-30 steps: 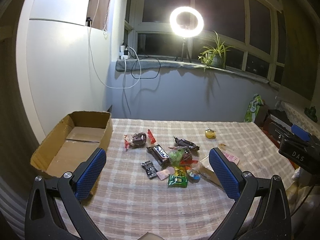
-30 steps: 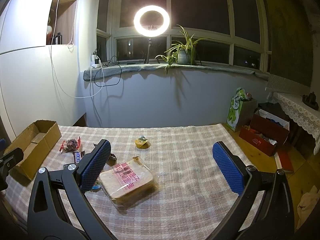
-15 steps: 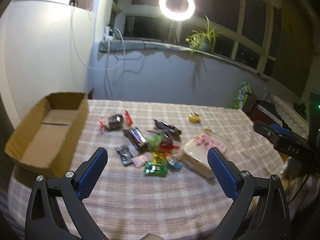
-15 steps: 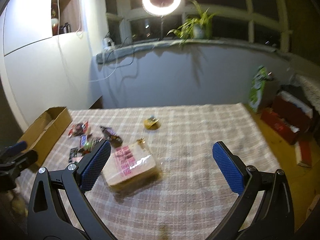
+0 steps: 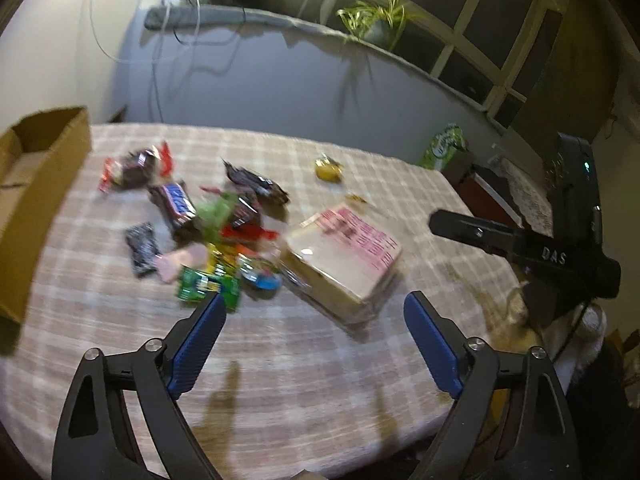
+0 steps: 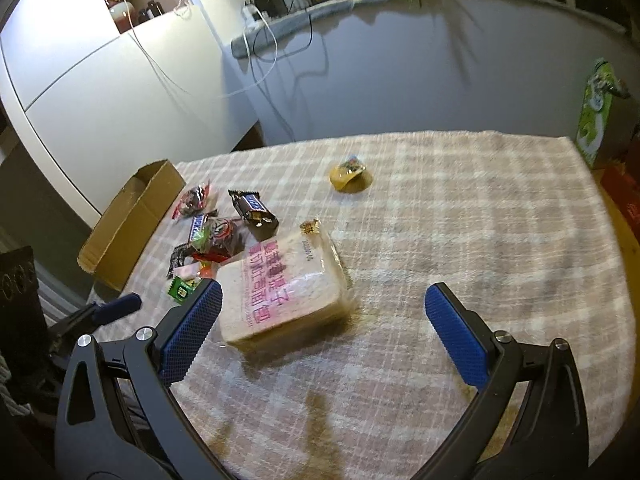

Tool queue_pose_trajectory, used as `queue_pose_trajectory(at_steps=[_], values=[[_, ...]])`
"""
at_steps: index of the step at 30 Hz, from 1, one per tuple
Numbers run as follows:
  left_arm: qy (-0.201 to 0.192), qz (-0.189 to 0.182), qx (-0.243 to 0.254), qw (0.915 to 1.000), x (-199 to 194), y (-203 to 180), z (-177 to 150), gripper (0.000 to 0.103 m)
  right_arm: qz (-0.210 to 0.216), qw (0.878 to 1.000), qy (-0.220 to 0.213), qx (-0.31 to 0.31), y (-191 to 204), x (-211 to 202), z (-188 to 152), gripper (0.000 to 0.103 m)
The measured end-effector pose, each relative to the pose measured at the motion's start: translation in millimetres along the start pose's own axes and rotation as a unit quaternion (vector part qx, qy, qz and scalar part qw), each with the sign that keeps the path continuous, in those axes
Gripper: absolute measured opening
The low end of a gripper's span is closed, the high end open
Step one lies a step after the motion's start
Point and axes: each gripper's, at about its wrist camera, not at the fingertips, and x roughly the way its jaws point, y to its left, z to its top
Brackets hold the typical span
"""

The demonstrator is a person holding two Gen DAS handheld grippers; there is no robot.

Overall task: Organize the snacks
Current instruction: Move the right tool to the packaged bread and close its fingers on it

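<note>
A pile of small wrapped snacks [image 5: 208, 232] lies on the checked tablecloth, with a Snickers bar [image 5: 176, 204] and a green packet [image 5: 200, 286] among them. A wrapped loaf of sliced bread [image 5: 348, 256] with pink print lies to the right of the pile; it also shows in the right wrist view [image 6: 280, 288]. A small yellow sweet [image 6: 347, 176] lies apart, further back. My left gripper [image 5: 312, 344] is open and empty, just short of the pile and the bread. My right gripper [image 6: 320, 332] is open and empty, its left finger beside the bread.
An open cardboard box [image 5: 28, 184] stands at the table's left edge, seen also in the right wrist view [image 6: 132, 216]. The checked tablecloth [image 6: 460, 220] covers the table. A green carton [image 6: 596, 116] stands on the floor to the right. The wall and windowsill lie behind.
Both grippers have tilted down and moved closer to the table. The left one has swung right toward the bread. The snacks have not moved.
</note>
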Motion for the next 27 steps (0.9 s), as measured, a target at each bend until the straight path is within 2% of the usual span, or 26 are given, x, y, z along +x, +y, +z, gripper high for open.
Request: queue_pose_trajectory(at_steps=[8,11,23,27], values=[[0.047,-0.034,-0.014,0.9982,30.0,-11.4,-1.6,0.081,0.030,0.998,0.046,-0.009,-8.5,31.5,14.3,0.103],[0.063,-0.047,-0.028,0.9965,40.8,-11.2,-1.1,0.075,0.045,0.997,0.066,-0.007,-11.5,43.6,18.5,0.099],[0.082,-0.047,-0.046,0.9945,64.5,-6.7,0.9,0.073,0.085,0.990,0.114,0.010,-16.1,73.4,19.7,0.094],[0.081,-0.043,-0.043,0.9948,65.9,-6.9,1.4,0.067,0.093,0.988,0.126,0.003,-10.1,77.2,18.5,0.088]])
